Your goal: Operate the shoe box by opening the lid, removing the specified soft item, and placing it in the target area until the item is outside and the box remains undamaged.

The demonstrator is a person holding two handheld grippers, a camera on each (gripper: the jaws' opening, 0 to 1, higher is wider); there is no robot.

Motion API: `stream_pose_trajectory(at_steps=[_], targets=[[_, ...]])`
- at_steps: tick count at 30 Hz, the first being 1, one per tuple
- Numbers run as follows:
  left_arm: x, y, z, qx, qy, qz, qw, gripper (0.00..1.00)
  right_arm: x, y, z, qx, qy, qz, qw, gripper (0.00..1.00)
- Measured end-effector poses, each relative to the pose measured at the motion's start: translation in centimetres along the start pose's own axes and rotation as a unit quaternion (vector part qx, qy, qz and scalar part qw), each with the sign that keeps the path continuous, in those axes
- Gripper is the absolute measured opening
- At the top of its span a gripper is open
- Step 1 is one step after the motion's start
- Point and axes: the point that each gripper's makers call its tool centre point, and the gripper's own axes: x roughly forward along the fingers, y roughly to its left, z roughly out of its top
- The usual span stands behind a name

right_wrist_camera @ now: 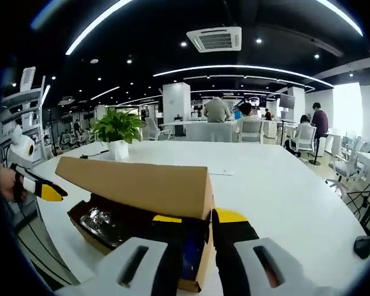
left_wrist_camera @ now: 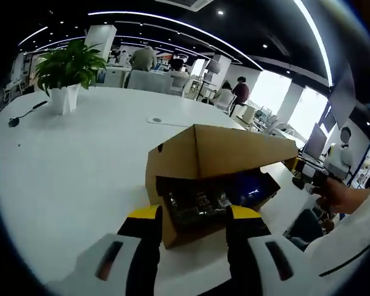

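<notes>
Low over the white table (left_wrist_camera: pixel 68 172), the left gripper (left_wrist_camera: pixel 193 216) pointed at the near end of the cardboard shoe box (left_wrist_camera: pixel 179 231), its yellow-tipped black jaws spread with that end of the box showing in the gap between them. In the right gripper view, the right gripper (right_wrist_camera: pixel 197 225) stood at the box's (right_wrist_camera: pixel 142 185) corner with jaws apart — the left jaw looked to be inside the open box, the right one outside the wall; whether they touched the cardboard I could not tell. The other gripper (right_wrist_camera: pixel 40 188) showed at the far left of that view, held in a hand (right_wrist_camera: pixel 5 182).

The box was plain brown corrugated board, its lid (left_wrist_camera: pixel 234 148) raised on its hinge side. Inside lay a dark, crinkled, glossy item (left_wrist_camera: pixel 200 203) with a blue patch beside it — what it was could not be made out.

Well beyond the box stood a potted plant (left_wrist_camera: pixel 66 71) in a white pot, with a black cable (left_wrist_camera: pixel 24 114) nearby. A black mouse-like object (right_wrist_camera: pixel 362 246) sat near the table edge in the right gripper view. People sat at desks in the background.
</notes>
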Motion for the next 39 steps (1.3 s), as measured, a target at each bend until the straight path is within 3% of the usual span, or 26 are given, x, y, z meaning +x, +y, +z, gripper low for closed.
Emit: stream_pose_trajectory(at_steps=[2,5,13,16,22,27,31,37,39], targets=[[0.1,-0.4,-0.1,0.005,0.004,-0.005,1.0,0.42,0.2,-0.1,1.3,-0.011,-0.012,-0.003,0.9999,0.13],[0.2,-0.7,0.0,-0.005,0.001,-0.014,0.9999,0.42,0.5,-0.4,2.0,-0.009,-0.02,-0.007,0.9997,0.13],[0.3,-1.3,-0.1,0.001,0.005,-0.03,0.9995,0.44,0.8,-0.5,2.7,-0.016,-0.019,-0.009,0.9996,0.12],[0.3,-2.4,-0.9,0.027,0.026,-0.047,0.9982,0.46,1.0,-0.5,2.4,-0.045,-0.005,-0.01,0.9989,0.1],[0.4,-2.7,-1.2,0.075,0.036,-0.055,0.995,0.48,1.1,-1.2,2.7,-0.053,-0.009,-0.021,0.9984,0.02],[0.8,-2.9,-1.5,0.089,0.044,-0.067,0.9928,0.49,1.4,-1.0,3.5,-0.049,-0.011,-0.027,0.9984,0.02],[1.0,-3.0,-1.6,0.099,0.048,-0.069,0.9915,0.49,1.7,-1.5,4.6,-0.022,-0.025,-0.036,0.9988,0.03],[1.7,-3.4,-2.0,0.131,0.056,-0.079,0.9866,0.49,2.2,-1.3,5.0,-0.032,-0.022,-0.033,0.9987,0.01],[1.7,-3.5,-1.9,0.13,0.055,-0.087,0.9861,0.48,2.4,-1.5,4.9,-0.014,-0.023,-0.032,0.9991,0.01]])
